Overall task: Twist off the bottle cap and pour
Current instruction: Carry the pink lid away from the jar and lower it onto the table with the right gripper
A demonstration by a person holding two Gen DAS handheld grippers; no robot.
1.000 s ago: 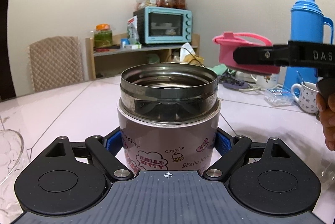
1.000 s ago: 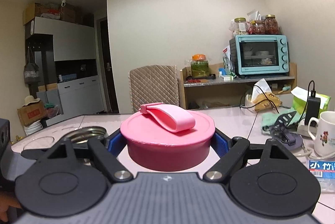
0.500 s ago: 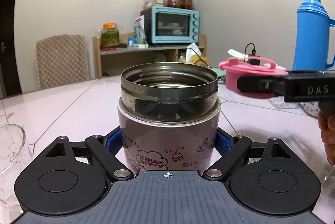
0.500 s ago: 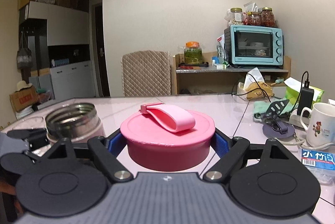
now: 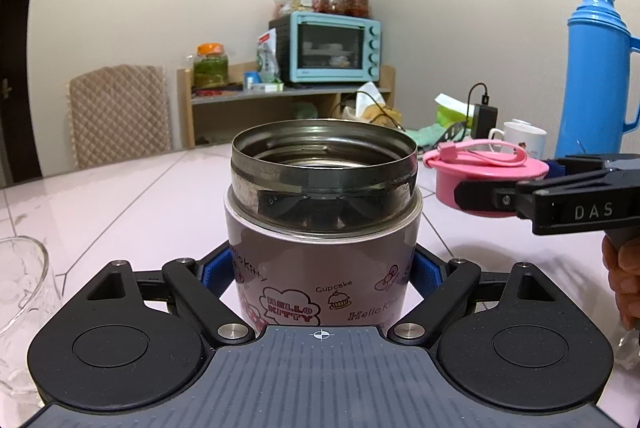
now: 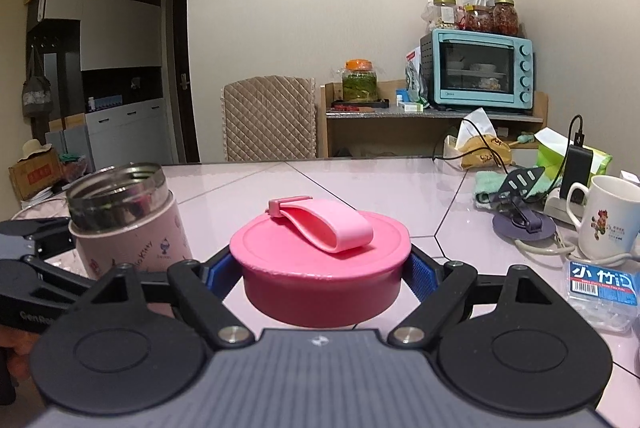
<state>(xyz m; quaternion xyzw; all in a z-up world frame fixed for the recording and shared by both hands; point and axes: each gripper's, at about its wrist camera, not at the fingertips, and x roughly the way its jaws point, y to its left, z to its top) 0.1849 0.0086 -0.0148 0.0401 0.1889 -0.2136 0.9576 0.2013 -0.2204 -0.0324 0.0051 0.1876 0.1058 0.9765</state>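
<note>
My left gripper (image 5: 322,268) is shut on a pink Hello Kitty flask (image 5: 322,252) with an open steel mouth, standing upright. The flask also shows at the left of the right wrist view (image 6: 128,224). My right gripper (image 6: 322,268) is shut on the flask's pink cap (image 6: 322,260), which has a flat strap on top, and holds it low over the table. In the left wrist view the cap (image 5: 486,174) and right gripper sit to the right of the flask, apart from it.
A clear glass vessel (image 5: 20,284) stands at the left edge. A blue thermos (image 5: 596,76), white mug (image 6: 608,220), tissue pack (image 6: 600,288), phone stand (image 6: 520,212) and charger cables crowd the table's right side. A shelf with a toaster oven (image 6: 476,72) stands behind.
My right gripper has carried the cap down and to the right, away from the flask's mouth, and now holds it lower near the table. The flask stays gripped and upright.
</note>
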